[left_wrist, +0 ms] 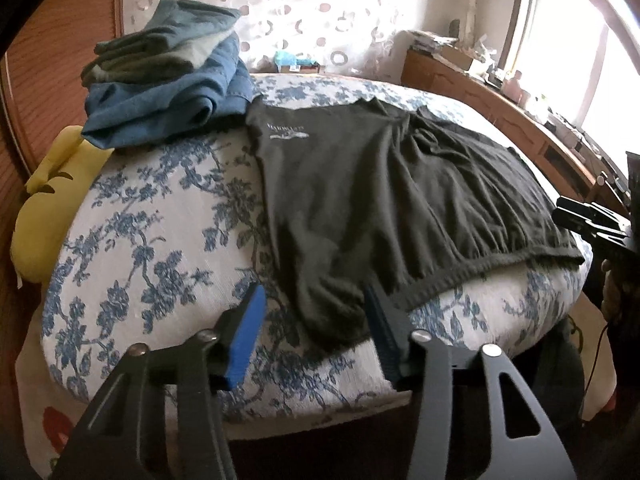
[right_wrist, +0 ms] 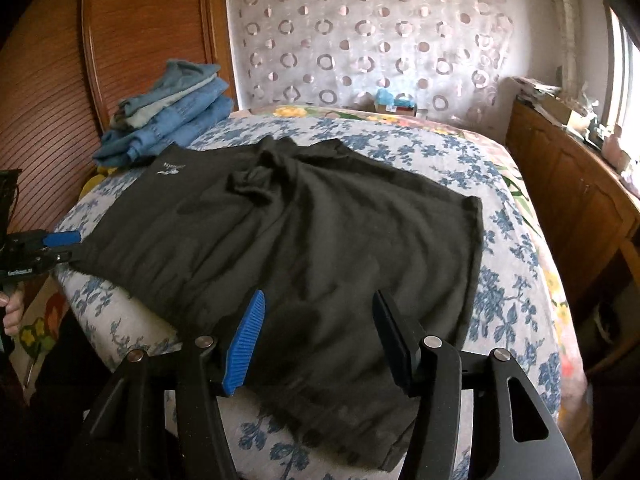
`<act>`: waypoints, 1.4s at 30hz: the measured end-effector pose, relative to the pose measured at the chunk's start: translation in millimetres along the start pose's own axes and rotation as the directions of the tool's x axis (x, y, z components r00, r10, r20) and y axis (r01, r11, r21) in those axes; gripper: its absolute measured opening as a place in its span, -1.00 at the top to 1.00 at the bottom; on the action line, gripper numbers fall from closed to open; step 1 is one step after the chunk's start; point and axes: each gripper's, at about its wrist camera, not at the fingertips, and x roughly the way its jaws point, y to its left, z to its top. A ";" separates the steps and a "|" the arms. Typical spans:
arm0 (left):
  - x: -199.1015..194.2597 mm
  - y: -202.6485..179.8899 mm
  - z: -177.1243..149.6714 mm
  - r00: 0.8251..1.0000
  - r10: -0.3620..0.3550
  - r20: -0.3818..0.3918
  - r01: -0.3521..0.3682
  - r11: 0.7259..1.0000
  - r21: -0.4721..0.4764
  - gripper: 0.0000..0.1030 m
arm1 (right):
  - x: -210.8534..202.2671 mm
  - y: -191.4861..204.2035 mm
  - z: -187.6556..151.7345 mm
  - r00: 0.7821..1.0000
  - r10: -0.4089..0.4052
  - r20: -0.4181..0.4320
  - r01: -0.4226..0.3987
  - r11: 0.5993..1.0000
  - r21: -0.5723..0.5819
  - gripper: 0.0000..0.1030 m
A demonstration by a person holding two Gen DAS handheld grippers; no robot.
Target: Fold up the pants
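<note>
The black pants [right_wrist: 304, 240] are soft, matt knit cloth on the bed's [right_wrist: 516, 248] woven floral cover. Beside the pants, a denim pile [right_wrist: 176, 120] looks coarse. Both grippers [left_wrist: 316, 332] [right_wrist: 320, 336] are matt black plastic with ribbed blue pads [right_wrist: 246, 340].

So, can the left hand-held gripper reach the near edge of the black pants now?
Probably yes. The left hand-held gripper is open, and the near edge of the black pants lies between its fingers, with nothing covering it. The folded jeans pile sits well away.
</note>
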 end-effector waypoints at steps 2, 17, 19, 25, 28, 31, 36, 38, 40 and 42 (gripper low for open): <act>0.0 -0.8 -2.4 1.000 0.005 0.001 -0.005 1.000 0.005 0.09 | -1.8 -0.1 -0.7 1.000 0.000 -0.001 0.000 1.000 -0.006 -0.14; -6.3 -8.8 5.3 0.999 -0.001 0.045 -0.001 0.999 0.043 0.92 | -4.1 12.3 0.5 1.000 -0.005 0.017 0.005 0.999 0.032 -0.33; -13.2 -11.2 12.5 0.997 -0.018 0.069 0.015 0.999 0.042 0.93 | -3.7 11.0 -0.7 1.000 -0.008 0.017 0.007 0.999 0.039 -0.33; -29.5 -32.4 38.6 0.989 -0.056 0.136 0.045 0.996 0.080 0.93 | -6.1 8.6 -3.0 1.000 -0.010 0.026 0.008 0.998 0.061 -0.33; -33.9 -48.8 52.9 0.984 -0.079 0.161 0.061 0.992 0.112 0.93 | -9.3 7.0 -4.5 0.999 -0.010 0.033 0.008 0.998 0.064 -0.33; -34.4 -67.0 64.7 0.979 -0.112 0.173 0.087 0.985 0.147 0.93 | -13.6 2.5 -5.1 0.999 -0.017 0.043 0.013 0.997 0.075 -0.33; -29.0 -98.8 81.6 0.971 -0.165 0.172 0.129 0.971 0.203 0.93 | -20.5 -8.2 -9.5 0.998 -0.023 0.060 0.017 0.995 0.100 -0.33; -25.5 -110.8 86.5 0.968 -0.186 0.166 0.148 0.964 0.221 0.93 | -22.5 -11.4 -12.1 0.998 -0.026 0.061 0.019 0.994 0.107 -0.33; -23.1 -120.8 90.2 0.966 -0.202 0.163 0.161 0.959 0.235 0.93 | -24.3 -13.8 -14.0 0.998 -0.029 0.063 0.022 0.994 0.111 -0.33; -20.7 -131.8 94.7 0.963 -0.217 0.159 0.173 0.952 0.251 0.94 | -26.4 -15.2 -14.4 0.997 -0.029 0.065 0.021 0.993 0.113 -0.33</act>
